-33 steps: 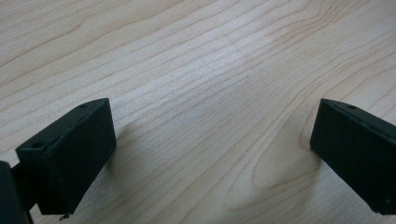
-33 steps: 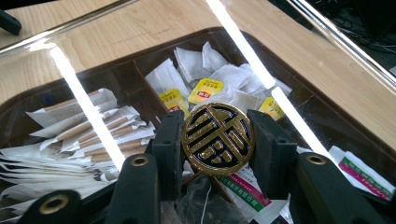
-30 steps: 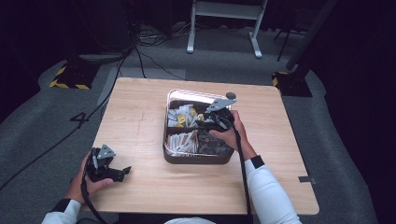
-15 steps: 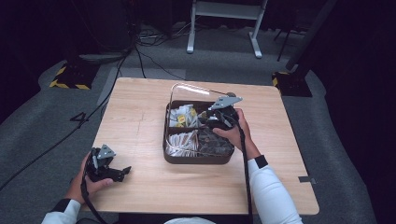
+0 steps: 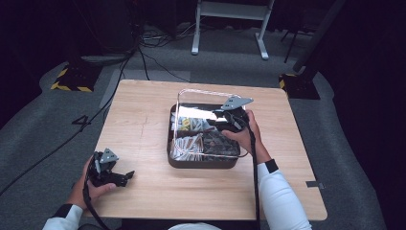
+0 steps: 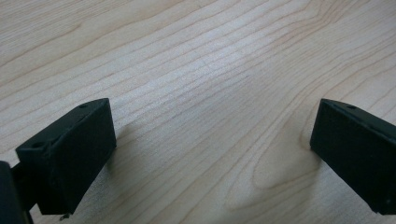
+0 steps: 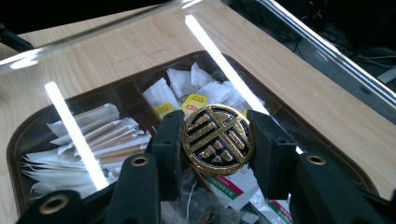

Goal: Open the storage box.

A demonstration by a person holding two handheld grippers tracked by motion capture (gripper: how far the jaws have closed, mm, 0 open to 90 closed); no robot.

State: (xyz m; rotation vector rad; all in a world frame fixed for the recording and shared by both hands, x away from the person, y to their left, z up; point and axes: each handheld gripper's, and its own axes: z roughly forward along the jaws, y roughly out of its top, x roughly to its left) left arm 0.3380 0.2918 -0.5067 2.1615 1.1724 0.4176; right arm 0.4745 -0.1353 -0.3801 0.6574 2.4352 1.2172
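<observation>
Wood grain runs under the left gripper, which rests near the table's near left corner in the person's left hand, well apart from the box. In the left gripper view its jaws stand wide, released, with bare tabletop between them.

Further right, at the table's middle, sits a dark compartmented box holding paper-wrapped sticks, white sachets and what look like tea bags with yellow tags, though the glare makes them hard to read. Over it is a clear lid, lifted and tilted, its far edge raised above the box.

Right again, the right gripper hangs over the box, held by the right hand. In the right gripper view its jaws are clenched on the lid's round gold-and-black knob, one pad pressed to each side.
</observation>
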